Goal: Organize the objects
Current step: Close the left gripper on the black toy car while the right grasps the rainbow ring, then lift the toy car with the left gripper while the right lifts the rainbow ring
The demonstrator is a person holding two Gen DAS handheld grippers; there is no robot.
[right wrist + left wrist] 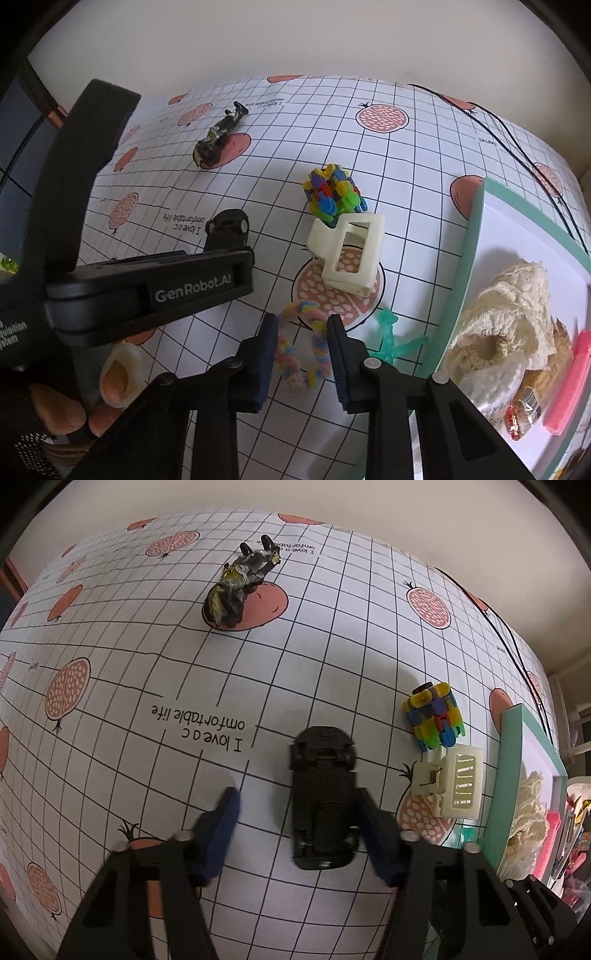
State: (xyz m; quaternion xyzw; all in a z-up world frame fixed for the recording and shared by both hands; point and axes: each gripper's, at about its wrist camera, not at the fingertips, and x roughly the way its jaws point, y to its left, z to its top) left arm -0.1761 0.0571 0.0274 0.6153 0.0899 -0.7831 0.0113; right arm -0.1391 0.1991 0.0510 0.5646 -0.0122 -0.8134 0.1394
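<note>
Left gripper, jaws spread wide, straddles the upturned black toy car w/ its right pad touching; centre before squeezing. Right gripper, open, brackets the pastel scrunchie; tray at 3 o'clock.

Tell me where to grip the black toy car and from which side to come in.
Grip the black toy car across its long flanks, near mid-body, coming down from above. It lies upside down, chassis up, lengthwise between the open left gripper fingers; the right finger already sits beside one flank. The straight sides probably hold better than the rounded ends.
</note>
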